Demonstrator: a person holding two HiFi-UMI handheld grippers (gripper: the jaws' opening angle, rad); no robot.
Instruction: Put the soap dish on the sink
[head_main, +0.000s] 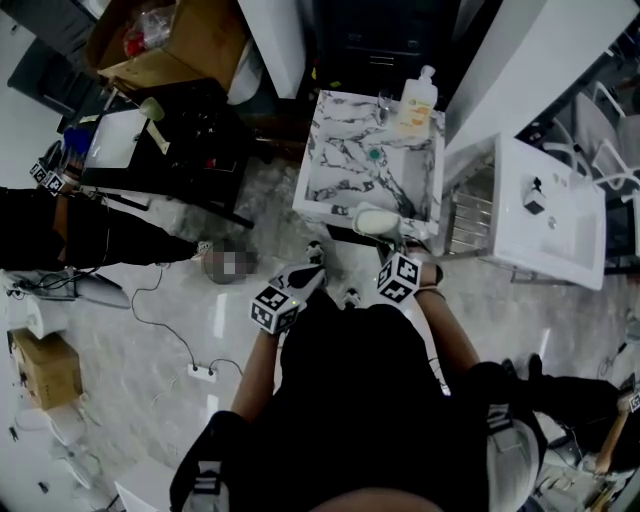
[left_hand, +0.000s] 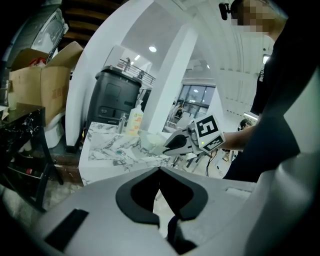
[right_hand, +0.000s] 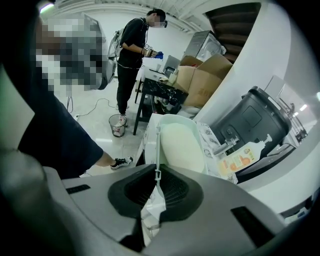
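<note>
The pale green soap dish (head_main: 377, 219) hangs at the near edge of the marble sink (head_main: 335, 165), with my right gripper (head_main: 393, 238) shut on its rim. In the right gripper view the dish (right_hand: 181, 146) stands on edge between the pads of that gripper (right_hand: 158, 173). My left gripper (head_main: 313, 253) hovers just left of it, below the sink's front edge. Its jaws meet at the tips with nothing between them (left_hand: 160, 170). From the left gripper view, the dish (left_hand: 151, 143) overlaps the sink top (left_hand: 107, 146).
A soap bottle (head_main: 420, 100) and a faucet (head_main: 384, 101) stand at the sink's far end. A white basin (head_main: 552, 215) sits to the right, a black table with a cardboard box (head_main: 168, 38) to the left. Another person (head_main: 60, 232) stands left. A power strip (head_main: 203, 372) lies on the floor.
</note>
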